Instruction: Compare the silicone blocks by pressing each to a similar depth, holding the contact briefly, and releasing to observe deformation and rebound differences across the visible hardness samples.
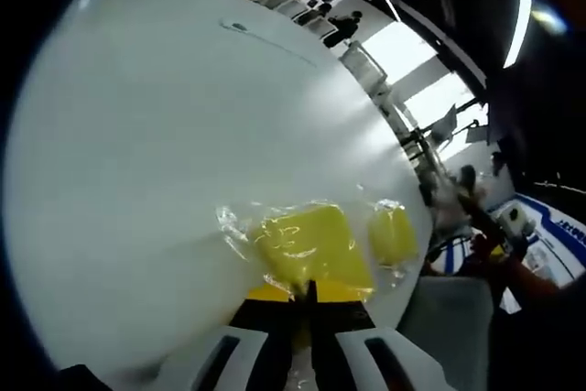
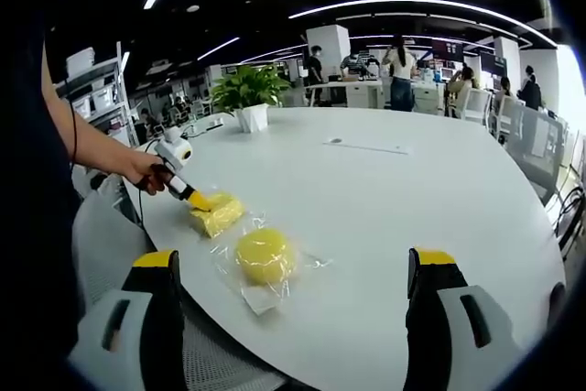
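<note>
I stand at a large white round table (image 2: 394,190) in an open office, a two-jaw gripper in each hand. Near the table's edge on my side lie two yellow silicone samples, each in clear plastic wrap: a square block (image 2: 216,214) and, just beside it, a round block (image 2: 263,255). My left gripper (image 2: 194,197), seen from the right gripper view with my hand (image 2: 146,171) around its handle, has its yellow-tipped jaws drawn together and their tips pushed down on the square block; in the left gripper view that block (image 1: 307,244) sits right at the closed jaw tips, with the round one (image 1: 393,233) beyond it. My right gripper (image 2: 302,290) hangs above the table edge, jaws spread wide, holding nothing, clear of the round block. By my judgement the comparison is in its first press: the square block is under contact, its release and rebound are not yet seen, and the round block looks untouched
</note>
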`<act>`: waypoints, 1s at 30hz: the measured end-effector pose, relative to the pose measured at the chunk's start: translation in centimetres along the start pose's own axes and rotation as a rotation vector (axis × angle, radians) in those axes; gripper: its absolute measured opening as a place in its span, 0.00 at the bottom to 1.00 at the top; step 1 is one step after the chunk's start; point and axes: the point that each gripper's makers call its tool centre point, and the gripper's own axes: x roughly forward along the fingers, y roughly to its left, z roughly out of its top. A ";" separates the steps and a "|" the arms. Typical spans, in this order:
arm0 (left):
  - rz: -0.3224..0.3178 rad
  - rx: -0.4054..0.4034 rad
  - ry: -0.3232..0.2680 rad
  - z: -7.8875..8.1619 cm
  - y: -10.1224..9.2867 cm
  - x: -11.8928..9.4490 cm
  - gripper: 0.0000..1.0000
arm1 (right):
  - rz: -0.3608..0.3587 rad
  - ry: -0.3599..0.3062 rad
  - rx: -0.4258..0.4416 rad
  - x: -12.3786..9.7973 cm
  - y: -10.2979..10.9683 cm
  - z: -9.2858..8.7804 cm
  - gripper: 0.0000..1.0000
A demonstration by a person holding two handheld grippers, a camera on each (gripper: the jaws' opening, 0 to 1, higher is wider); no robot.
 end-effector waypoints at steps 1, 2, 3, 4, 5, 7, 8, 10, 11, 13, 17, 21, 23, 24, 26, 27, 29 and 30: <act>-0.003 -0.008 -0.004 0.0 0.0 0.0 0.05 | 0.000 0.000 0.000 0.0 0.1 0.0 0.97; -0.005 -0.015 -0.009 0.1 0.1 -0.1 0.05 | 0.001 0.000 0.000 0.0 0.1 0.0 0.97; -0.007 -0.020 -0.015 0.1 0.2 -0.1 0.05 | 0.002 0.000 -0.001 0.0 0.0 0.0 0.97; -0.006 -0.023 -0.022 0.2 0.3 -0.1 0.06 | 0.003 0.001 -0.002 0.0 0.1 0.0 0.97; -0.002 -0.028 -0.027 0.3 0.2 -0.1 0.07 | 0.003 0.002 -0.002 0.0 0.1 0.0 0.97; 0.009 -0.021 -0.028 0.4 0.1 -0.1 0.10 | 0.006 0.005 -0.001 0.0 0.1 0.0 0.97; 0.054 0.036 -0.034 0.6 0.8 -0.2 0.14 | 0.007 0.004 -0.002 0.0 0.1 0.0 0.97; 0.057 0.052 -0.059 0.9 0.7 -0.3 0.20 | 0.007 0.006 -0.002 0.1 0.0 0.0 0.97; 0.055 0.036 -0.059 0.8 0.7 -0.5 0.20 | 0.008 0.006 -0.001 0.1 0.0 0.0 0.97; 0.057 0.048 -0.082 0.9 0.7 -0.7 0.22 | 0.009 0.008 -0.003 0.2 -0.1 0.0 0.97; 0.034 0.013 -0.159 1.6 0.4 -1.4 0.36 | 0.010 0.002 -0.003 0.2 -0.1 0.3 0.97; 0.018 0.040 -0.222 2.0 -0.1 -2.8 0.65 | 0.011 0.000 -0.004 0.3 -0.3 0.3 0.97; 0.024 0.079 -0.248 2.1 -0.3 -3.5 0.71 | 0.011 0.000 -0.002 0.3 -0.3 0.3 0.97; 0.036 0.122 -0.282 2.6 -0.3 -3.9 0.76 | 0.013 0.001 -0.001 0.3 -0.3 0.3 0.97; 0.070 0.165 -0.322 2.8 0.0 -4.8 0.86 | 0.017 0.008 -0.008 0.3 -0.2 0.1 0.97; 0.080 0.175 -0.345 3.0 0.1 -5.4 0.92 | 0.019 0.010 -0.008 0.4 -0.2 0.1 0.97; 0.108 0.220 -0.382 3.2 0.2 -6.6 0.97 | 0.021 0.009 -0.011 0.4 -0.3 0.2 0.97; 0.123 0.252 -0.398 3.3 0.3 -7.0 0.99 | 0.022 0.010 -0.012 0.5 -0.2 0.2 0.97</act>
